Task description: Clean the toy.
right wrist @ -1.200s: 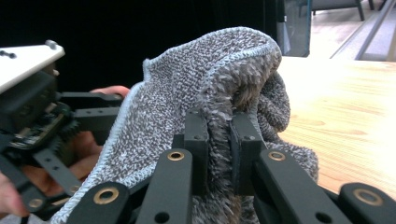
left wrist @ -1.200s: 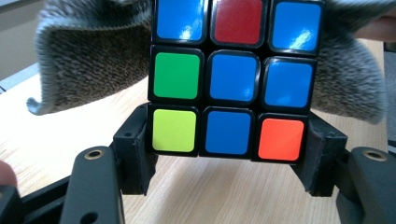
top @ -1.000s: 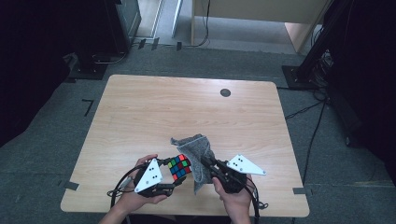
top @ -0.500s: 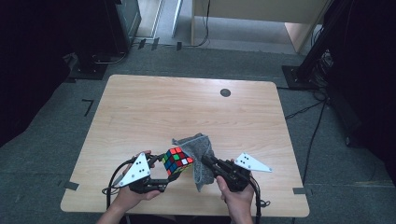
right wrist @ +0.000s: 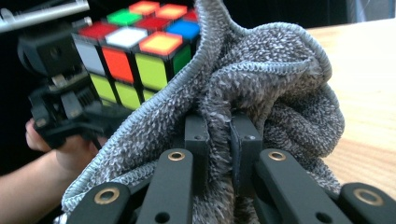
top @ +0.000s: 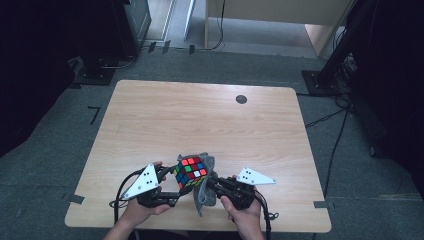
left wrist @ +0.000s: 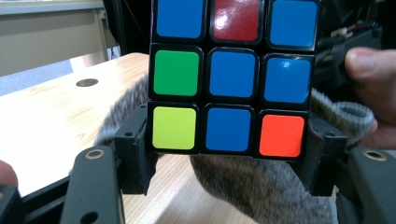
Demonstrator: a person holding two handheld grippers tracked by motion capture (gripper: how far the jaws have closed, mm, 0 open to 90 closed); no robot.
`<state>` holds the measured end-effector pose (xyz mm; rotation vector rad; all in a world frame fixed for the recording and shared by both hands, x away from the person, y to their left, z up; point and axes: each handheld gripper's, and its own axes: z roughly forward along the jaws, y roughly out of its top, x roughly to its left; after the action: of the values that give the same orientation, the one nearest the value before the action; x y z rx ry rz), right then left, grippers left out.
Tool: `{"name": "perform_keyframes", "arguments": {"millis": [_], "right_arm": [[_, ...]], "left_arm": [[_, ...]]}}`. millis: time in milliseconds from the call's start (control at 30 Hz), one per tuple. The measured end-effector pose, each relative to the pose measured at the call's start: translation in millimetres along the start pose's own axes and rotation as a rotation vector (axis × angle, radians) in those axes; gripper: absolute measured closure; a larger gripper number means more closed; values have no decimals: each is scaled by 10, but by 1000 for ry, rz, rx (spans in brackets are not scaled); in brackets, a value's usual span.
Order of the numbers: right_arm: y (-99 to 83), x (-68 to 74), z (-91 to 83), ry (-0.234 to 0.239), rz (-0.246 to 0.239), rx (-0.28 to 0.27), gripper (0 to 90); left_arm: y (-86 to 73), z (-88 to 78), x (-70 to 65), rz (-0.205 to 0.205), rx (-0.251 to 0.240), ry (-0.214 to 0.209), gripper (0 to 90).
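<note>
Pale woodgrain table, glossy square-tiled cube, fuzzy grey cloth

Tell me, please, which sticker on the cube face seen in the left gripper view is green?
On the cube, the green sticker sits at the left of the middle row; the one below it is yellow-green and the rest are blue, red or orange.

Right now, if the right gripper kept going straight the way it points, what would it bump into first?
The right gripper, shut on the grey cloth, points toward the Rubik's cube held in the left gripper. The cloth would probably press against the cube first, though depth is hard to judge.
</note>
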<state>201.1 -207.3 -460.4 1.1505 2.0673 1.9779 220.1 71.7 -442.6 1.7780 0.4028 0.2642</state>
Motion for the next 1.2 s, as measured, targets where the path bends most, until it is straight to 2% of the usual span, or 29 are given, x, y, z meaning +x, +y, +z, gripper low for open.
{"name": "perform_keyframes", "arguments": {"millis": [67, 100, 133, 200, 233, 300, 367, 467, 533, 567, 600, 633, 800, 967, 1200], "right_arm": [[-48, -13, 56, 14, -2, 44, 811], [-48, -13, 56, 14, -2, 44, 811], [-81, -11, 105, 15, -19, 85, 810], [-108, 0, 146, -6, -52, 123, 807], [-108, 0, 146, -6, -52, 123, 807], [-109, -19, 147, -45, -55, 136, 806], [-64, -54, 79, -61, -35, 98, 806], [58, -110, -108, -74, -1, -7, 807], [138, -134, -235, -66, 24, -86, 808], [160, -137, -272, -60, 36, -112, 808], [160, -137, -272, -60, 36, -112, 808], [188, -132, -317, -31, 55, -143, 808], [130, -50, -181, 14, 42, -102, 807], [44, -6, -65, 33, 39, -64, 808], [-6, 24, 14, 66, -17, 0, 803]], "left_arm": [[9, -7, 3, -2, -5, 0, 337], [9, -7, 3, -2, -5, 0, 337], [17, -13, 4, 4, -5, 3, 337], [22, -23, 7, 4, -7, 6, 337], [22, -23, 7, 4, -7, 6, 337], [24, -44, 24, 3, -10, 13, 337], [18, -51, 38, 4, -7, 20, 337], [7, -48, 50, 1, 0, 22, 337], [3, -37, 47, -1, 0, 19, 337], [3, -28, 40, 2, 1, 17, 337], [3, -28, 40, 2, 1, 17, 337], [5, -10, 20, 3, 3, 11, 337], [16, 18, -29, 11, 1, -7, 336], [3, -7, 9, -12, -9, -17, 336], [32, -64, 48, -34, -40, -12, 337]]}}
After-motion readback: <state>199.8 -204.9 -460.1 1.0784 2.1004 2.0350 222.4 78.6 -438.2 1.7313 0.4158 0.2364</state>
